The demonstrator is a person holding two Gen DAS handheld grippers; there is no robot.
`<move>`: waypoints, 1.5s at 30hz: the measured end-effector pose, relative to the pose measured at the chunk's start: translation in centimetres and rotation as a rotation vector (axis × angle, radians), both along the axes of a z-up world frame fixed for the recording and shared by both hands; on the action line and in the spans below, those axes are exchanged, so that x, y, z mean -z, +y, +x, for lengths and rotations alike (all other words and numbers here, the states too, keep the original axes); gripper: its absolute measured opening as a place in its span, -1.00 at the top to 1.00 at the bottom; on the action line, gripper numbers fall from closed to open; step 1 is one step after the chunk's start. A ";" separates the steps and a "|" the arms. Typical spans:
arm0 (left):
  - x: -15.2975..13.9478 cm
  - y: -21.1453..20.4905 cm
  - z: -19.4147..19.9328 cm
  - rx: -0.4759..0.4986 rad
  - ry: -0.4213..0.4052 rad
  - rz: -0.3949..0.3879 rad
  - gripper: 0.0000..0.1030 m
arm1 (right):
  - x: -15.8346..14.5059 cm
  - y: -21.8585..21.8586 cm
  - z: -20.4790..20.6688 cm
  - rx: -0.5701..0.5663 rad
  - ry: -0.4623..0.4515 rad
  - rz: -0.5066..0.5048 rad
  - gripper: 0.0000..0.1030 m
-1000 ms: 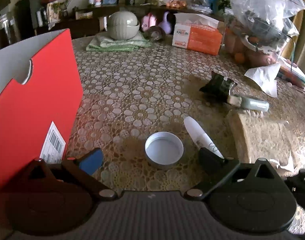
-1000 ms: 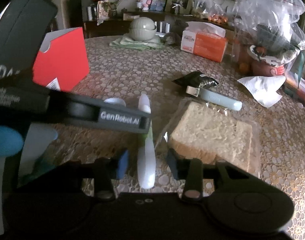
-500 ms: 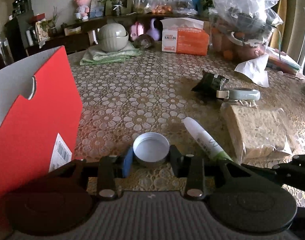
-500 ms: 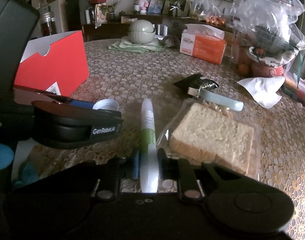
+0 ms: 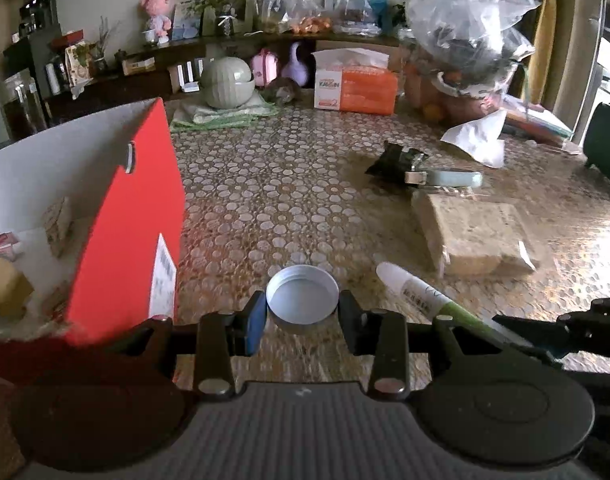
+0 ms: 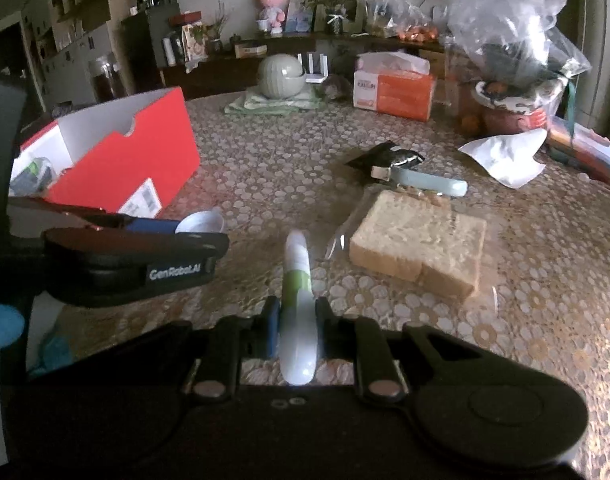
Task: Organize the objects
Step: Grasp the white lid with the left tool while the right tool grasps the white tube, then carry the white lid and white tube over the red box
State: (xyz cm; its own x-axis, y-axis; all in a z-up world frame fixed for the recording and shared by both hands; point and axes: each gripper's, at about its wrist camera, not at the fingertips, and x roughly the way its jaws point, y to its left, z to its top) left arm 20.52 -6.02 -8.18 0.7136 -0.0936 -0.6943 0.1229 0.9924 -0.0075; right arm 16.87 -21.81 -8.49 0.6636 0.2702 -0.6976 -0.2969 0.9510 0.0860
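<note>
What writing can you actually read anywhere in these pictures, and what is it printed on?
"GenRobot.AI": on the left gripper, seen from the right wrist camera.
"KAIXIN" or similar, blurred: on the orange tissue box.
Barcode label on the red box: too small to read.
Print on the white and green tube: too small to read.

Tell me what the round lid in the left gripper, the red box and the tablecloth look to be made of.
Round lid: probably plastic or thin metal; smooth white inside, thin even rim.
Red box: cardboard, matte red outside, plain white inside, with a cut thumb notch and a stuck-on barcode label.
Tablecloth: lace-like circle pattern with a glossy sheen, so possibly vinyl; the pictures cannot settle it.
</note>
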 end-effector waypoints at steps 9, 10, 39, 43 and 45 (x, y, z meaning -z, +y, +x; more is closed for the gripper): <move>-2.1 0.7 -3.5 0.048 0.008 -0.038 0.27 | -2.2 -0.2 -3.4 0.010 -0.041 -0.024 0.66; -2.3 0.9 -3.9 0.054 0.010 -0.045 0.27 | -2.5 -0.3 -3.7 0.014 -0.044 -0.023 0.66; -11.3 9.9 -9.1 0.075 -0.116 -0.100 0.27 | -13.5 7.6 -7.8 -0.119 -0.249 0.037 0.66; -11.9 12.3 -8.9 0.050 -0.134 -0.081 0.27 | -14.3 10.0 -7.2 -0.157 -0.272 0.033 0.66; -12.1 13.4 -8.7 0.037 -0.137 -0.070 0.27 | -14.5 11.3 -6.8 -0.174 -0.273 0.031 0.66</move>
